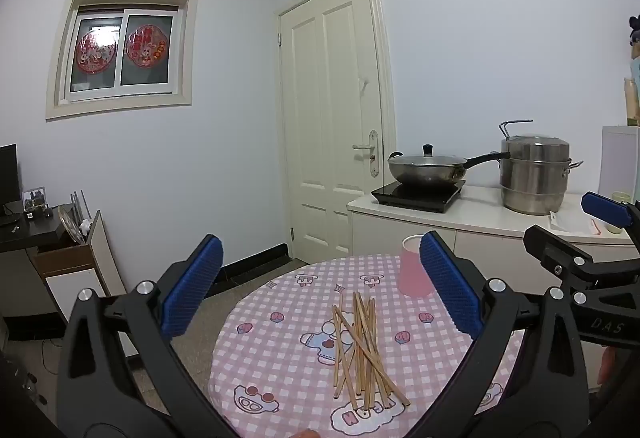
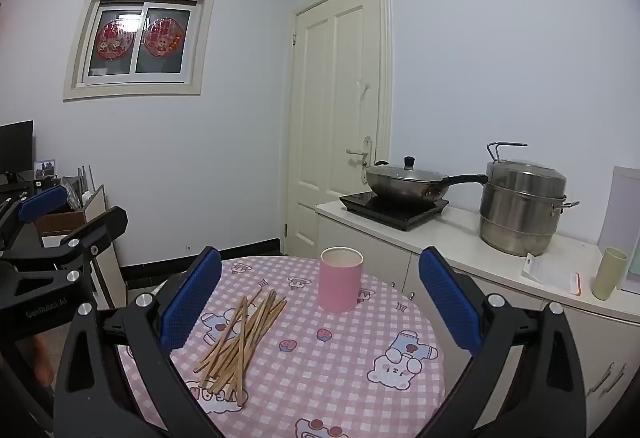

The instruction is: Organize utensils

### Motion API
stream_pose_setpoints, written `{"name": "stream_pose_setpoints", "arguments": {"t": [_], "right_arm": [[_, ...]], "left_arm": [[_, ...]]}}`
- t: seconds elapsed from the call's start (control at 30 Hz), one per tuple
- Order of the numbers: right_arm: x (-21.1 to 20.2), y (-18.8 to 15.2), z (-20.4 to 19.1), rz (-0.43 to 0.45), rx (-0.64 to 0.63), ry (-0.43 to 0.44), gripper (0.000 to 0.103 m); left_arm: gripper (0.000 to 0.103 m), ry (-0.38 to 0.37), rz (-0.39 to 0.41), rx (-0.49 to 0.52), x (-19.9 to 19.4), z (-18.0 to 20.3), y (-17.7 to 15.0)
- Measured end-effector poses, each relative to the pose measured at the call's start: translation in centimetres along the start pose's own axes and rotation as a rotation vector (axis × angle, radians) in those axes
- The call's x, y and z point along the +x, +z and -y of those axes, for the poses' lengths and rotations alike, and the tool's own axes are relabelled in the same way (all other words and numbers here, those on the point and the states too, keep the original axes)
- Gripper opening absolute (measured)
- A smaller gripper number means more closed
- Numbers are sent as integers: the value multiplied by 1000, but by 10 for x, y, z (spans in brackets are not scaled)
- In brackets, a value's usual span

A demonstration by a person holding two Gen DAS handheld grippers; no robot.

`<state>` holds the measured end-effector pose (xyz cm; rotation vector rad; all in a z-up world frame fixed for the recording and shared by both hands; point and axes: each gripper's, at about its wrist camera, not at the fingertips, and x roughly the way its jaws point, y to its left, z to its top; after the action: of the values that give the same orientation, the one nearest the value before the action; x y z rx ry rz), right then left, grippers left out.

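Observation:
A loose pile of several wooden chopsticks point(image 1: 362, 348) lies on the round table with a pink checked cloth point(image 1: 280, 350). It also shows in the right wrist view point(image 2: 242, 340). A pink cylindrical cup point(image 2: 340, 279) stands upright and empty behind the pile; the left wrist view shows it point(image 1: 412, 274) partly behind one blue pad. My left gripper point(image 1: 320, 288) is open and empty above the table's near edge. My right gripper point(image 2: 320, 296) is open and empty, above the table, to the right of the pile.
A white counter point(image 2: 460, 242) at the right holds an induction hob with a lidded wok point(image 2: 408, 182), a steel steamer pot point(image 2: 520, 210) and a pale green cup point(image 2: 608, 272). A door point(image 2: 340, 110) is behind. A desk and boxes point(image 1: 60, 250) stand left.

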<state>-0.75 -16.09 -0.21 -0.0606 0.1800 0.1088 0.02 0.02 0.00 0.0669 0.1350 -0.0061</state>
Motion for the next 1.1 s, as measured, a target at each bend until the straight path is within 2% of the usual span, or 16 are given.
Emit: {"name": "stream_pose_setpoints", "arguments": {"t": [1.1], "right_arm": [[2,-4,0,-20,9,-9,96]], "left_arm": [[97,3,-33,3,8,-3,-11]]}}
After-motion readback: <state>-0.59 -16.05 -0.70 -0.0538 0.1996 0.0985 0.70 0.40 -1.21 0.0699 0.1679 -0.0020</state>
